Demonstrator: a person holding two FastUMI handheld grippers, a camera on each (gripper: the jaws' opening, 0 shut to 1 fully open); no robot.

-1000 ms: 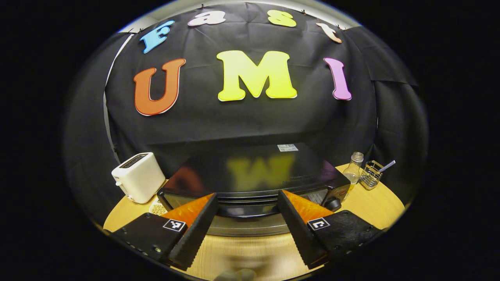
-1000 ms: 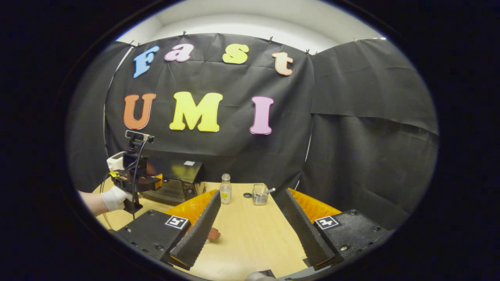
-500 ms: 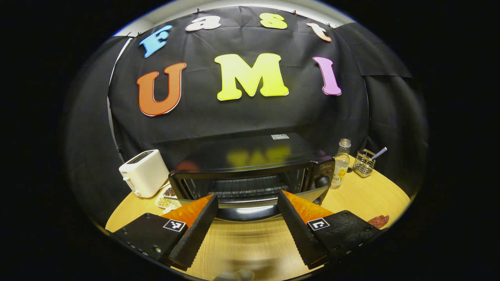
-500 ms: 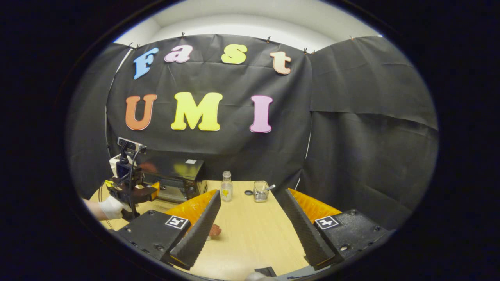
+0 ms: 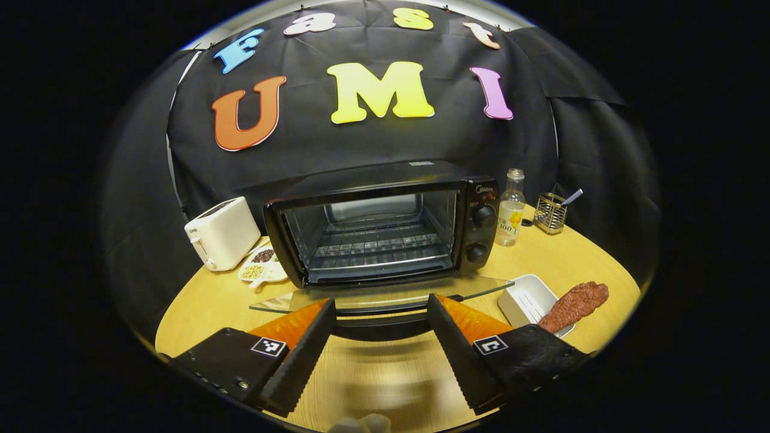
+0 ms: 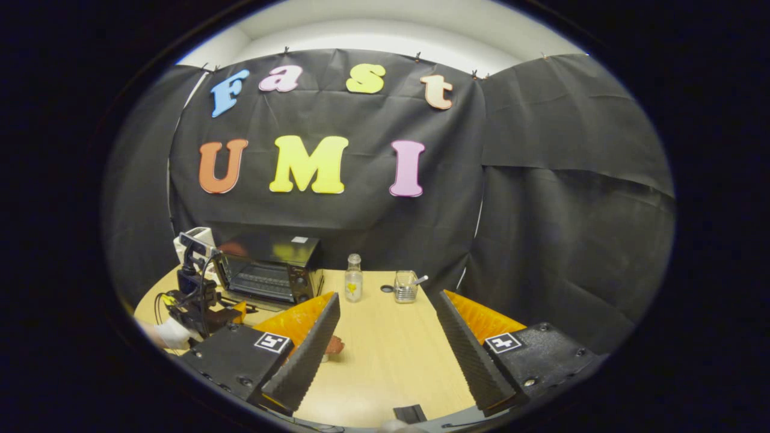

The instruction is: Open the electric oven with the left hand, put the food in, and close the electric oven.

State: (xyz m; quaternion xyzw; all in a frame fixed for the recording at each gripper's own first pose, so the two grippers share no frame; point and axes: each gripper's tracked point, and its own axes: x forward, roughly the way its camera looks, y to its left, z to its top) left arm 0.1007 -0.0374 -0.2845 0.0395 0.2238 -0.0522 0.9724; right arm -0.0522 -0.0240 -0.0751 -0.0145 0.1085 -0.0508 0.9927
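Observation:
The black electric oven [image 5: 385, 228] stands at mid-table with its glass door [image 5: 385, 293] folded down flat and the wire rack inside bare. The door's dark handle [image 5: 376, 325] lies between the fingers of my left gripper [image 5: 380, 307], which is open and not pressing on it. A reddish-brown piece of food [image 5: 574, 304] rests on a white tray [image 5: 523, 297] to the right of the oven. In the right gripper view my right gripper [image 6: 388, 297] is open over the table, with the food [image 6: 332, 346] peeking past its left finger. The oven [image 6: 271, 273] is far left there.
A white toaster [image 5: 222, 233] and a small dish of beans [image 5: 261, 267] sit left of the oven. A clear bottle [image 5: 510, 210] and a wire holder [image 5: 552, 211] stand to its right. A gloved hand [image 6: 168, 334] holds the left gripper.
The oven door has swung from nearly shut to fully down as my left gripper drew back and lower. The food and tray came into its view. The right gripper hardly moved.

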